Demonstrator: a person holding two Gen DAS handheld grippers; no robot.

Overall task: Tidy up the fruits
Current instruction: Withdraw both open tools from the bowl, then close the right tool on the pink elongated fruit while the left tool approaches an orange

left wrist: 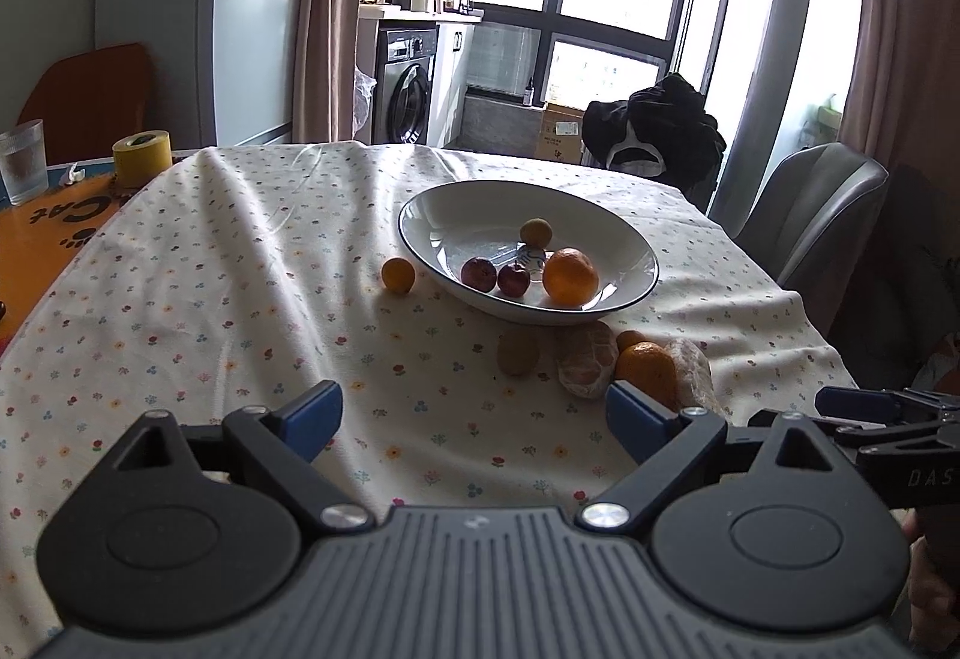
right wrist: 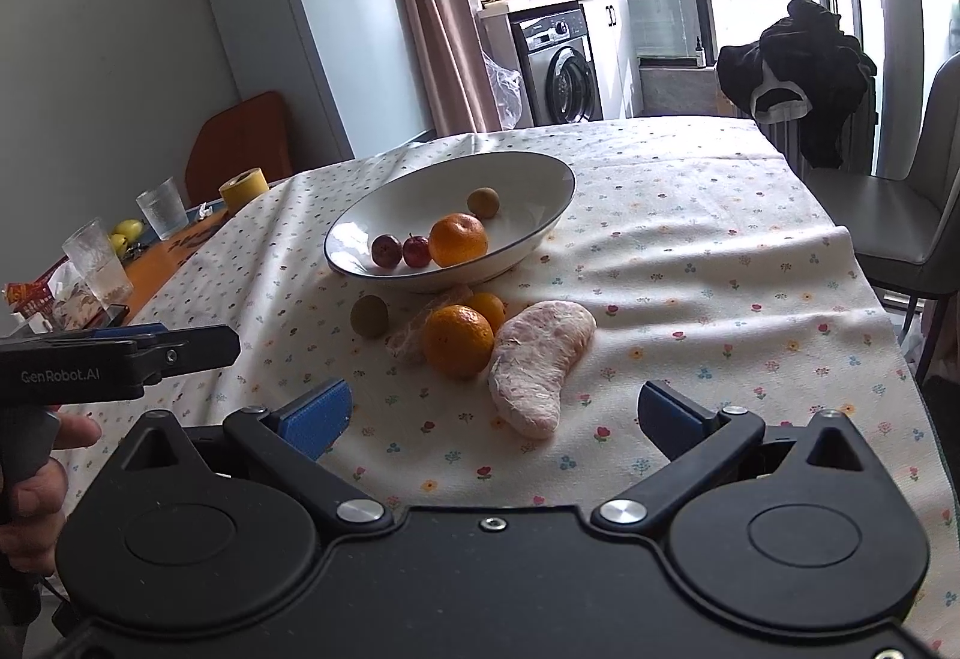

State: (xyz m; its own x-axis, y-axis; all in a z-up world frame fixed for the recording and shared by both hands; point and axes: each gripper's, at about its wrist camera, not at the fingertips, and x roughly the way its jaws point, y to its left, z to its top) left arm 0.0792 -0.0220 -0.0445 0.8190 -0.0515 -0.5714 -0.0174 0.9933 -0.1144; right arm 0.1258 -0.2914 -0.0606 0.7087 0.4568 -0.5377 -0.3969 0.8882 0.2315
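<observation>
Hovering low over the near table edge, right gripper (right wrist: 493,413) has jaws spread wide w/ nothing between; left gripper (left wrist: 474,413) likewise wide and empty, sitting further left. Peeled pomelo segment (right wrist: 536,365) lies just ahead of the right gripper, slightly left of centre, long axis running near-to-far w/ a bend to the right at the far end, so right hand is nearer. Segment looks pale pink, membrane-covered, soft; it touches a mandarin (right wrist: 458,341) on its left, w/ bowl (right wrist: 540,167) beyond already holding fruit.

A white bowl (right wrist: 528,245) has a dark rim. The cream cloth (right wrist: 690,251) carries small flowers. Gripper pads (right wrist: 318,416) are blue.
</observation>
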